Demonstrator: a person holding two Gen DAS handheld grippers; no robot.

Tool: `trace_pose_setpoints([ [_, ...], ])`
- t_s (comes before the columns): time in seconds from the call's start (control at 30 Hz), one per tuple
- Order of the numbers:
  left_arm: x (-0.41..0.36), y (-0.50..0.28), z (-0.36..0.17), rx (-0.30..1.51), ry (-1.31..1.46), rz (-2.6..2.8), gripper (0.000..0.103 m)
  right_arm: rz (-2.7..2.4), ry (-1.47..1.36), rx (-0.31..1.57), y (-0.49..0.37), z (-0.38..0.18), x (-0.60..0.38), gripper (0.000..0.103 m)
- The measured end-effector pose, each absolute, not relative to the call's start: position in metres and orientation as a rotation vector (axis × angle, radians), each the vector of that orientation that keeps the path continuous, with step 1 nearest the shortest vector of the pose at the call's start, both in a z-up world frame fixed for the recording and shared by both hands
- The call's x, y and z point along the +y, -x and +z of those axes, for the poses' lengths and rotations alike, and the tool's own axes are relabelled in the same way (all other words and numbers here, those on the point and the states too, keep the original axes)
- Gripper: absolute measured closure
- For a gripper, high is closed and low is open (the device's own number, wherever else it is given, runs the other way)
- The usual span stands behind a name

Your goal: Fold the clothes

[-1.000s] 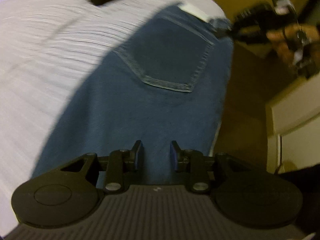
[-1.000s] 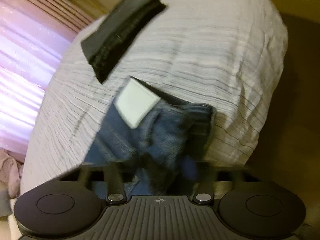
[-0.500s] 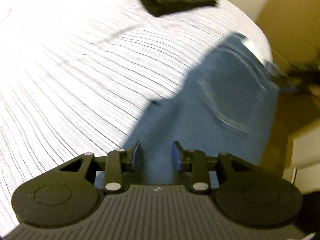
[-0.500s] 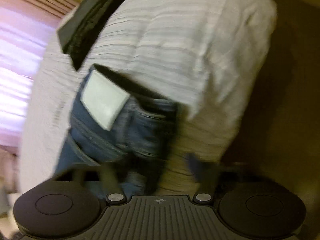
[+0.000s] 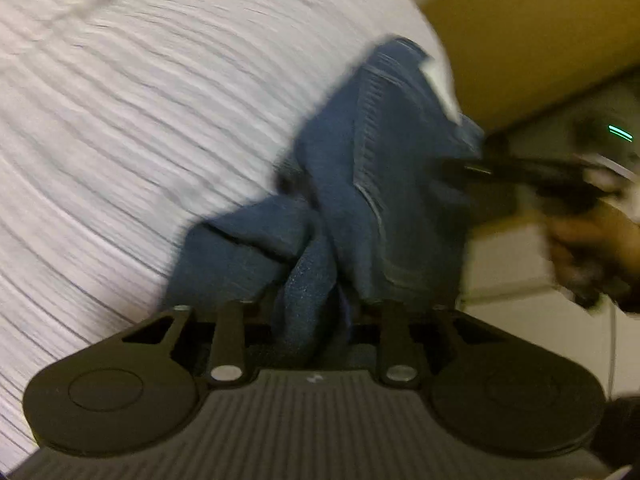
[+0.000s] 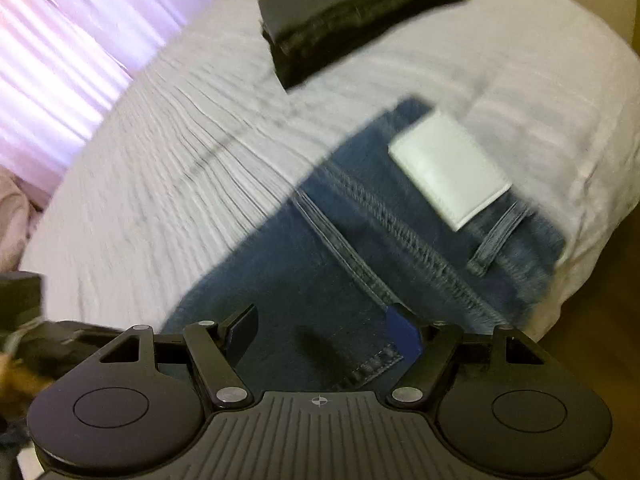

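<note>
Left hand-held gripper [image 5: 310,308] jaws just closing, pinching cloth, right hand-held gripper [image 6: 323,334] spread wide

One pair of blue jeans [image 6: 328,264] lies on the bed [image 6: 160,168], the only denim garment in sight. It carries one white patch [image 6: 448,168] at the waistband, and one belt loop [image 6: 496,236] shows just beside that patch. One pocket [image 5: 404,176] shows on the jeans in the left wrist view.

One folded stack of black clothes [image 6: 352,12] sits farther back on the same bed; how many pieces it holds cannot be told.

There is one bed, with one striped white cover.

Two tools are in view: the left tool [image 5: 310,300] and the right tool [image 6: 324,332].

One curtain [image 6: 68,64] hangs behind the bed.
</note>
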State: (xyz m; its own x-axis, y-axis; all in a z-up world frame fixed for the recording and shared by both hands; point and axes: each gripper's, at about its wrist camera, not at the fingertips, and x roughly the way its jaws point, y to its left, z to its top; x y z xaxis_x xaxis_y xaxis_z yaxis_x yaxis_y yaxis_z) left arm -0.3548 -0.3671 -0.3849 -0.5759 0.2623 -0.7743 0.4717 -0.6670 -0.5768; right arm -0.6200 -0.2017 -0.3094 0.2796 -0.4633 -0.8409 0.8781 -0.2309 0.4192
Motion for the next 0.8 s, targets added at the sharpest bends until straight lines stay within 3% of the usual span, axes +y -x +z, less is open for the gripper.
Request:
trace_pose_setpoints([
  [0.03, -0.363, 0.354, -0.384, 1.231, -1.376, -2.402, 0.088, -1.345, -1.295, 0.449, 0.624, -0.321, -0.201, 0.029],
  [0.13, -0.364, 0.349, -0.387, 1.268, -1.348, -2.409, 0.087, -1.369, -1.387, 0.356, 0.638, -0.34, -0.192, 0.029],
  [0.23, -0.38, 0.346, -0.402, 1.366, -1.302, -2.355, 0.067, -1.363, -1.36, 0.398, 0.633, -0.337, -0.191, 0.029],
  [0.33, -0.398, 0.351, -0.419, 1.514, -1.269, -2.311, 0.063, -1.371, -1.353, 0.421, 0.629, -0.337, -0.19, 0.029],
  [0.5, -0.413, 0.371, -0.438, 1.719, -1.272, -2.286, 0.063, -1.373, -1.346, 0.42, 0.629, -0.333, -0.185, 0.029],
  [0.6, -0.424, 0.366, -0.417, 1.608, -1.077, -2.382, 0.077, -1.374, -1.353, 0.398, 0.634, -0.332, -0.186, 0.029],
  [0.67, -0.441, 0.345, -0.399, 1.612, -0.831, -2.329, 0.077, -1.4, -1.354, 0.383, 0.637, -0.331, -0.183, 0.029],
  [0.8, -0.442, 0.317, -0.401, 1.55, -0.764, -2.237, 0.077, -1.456, -1.386, 0.352, 0.648, -0.332, -0.178, 0.029],
])
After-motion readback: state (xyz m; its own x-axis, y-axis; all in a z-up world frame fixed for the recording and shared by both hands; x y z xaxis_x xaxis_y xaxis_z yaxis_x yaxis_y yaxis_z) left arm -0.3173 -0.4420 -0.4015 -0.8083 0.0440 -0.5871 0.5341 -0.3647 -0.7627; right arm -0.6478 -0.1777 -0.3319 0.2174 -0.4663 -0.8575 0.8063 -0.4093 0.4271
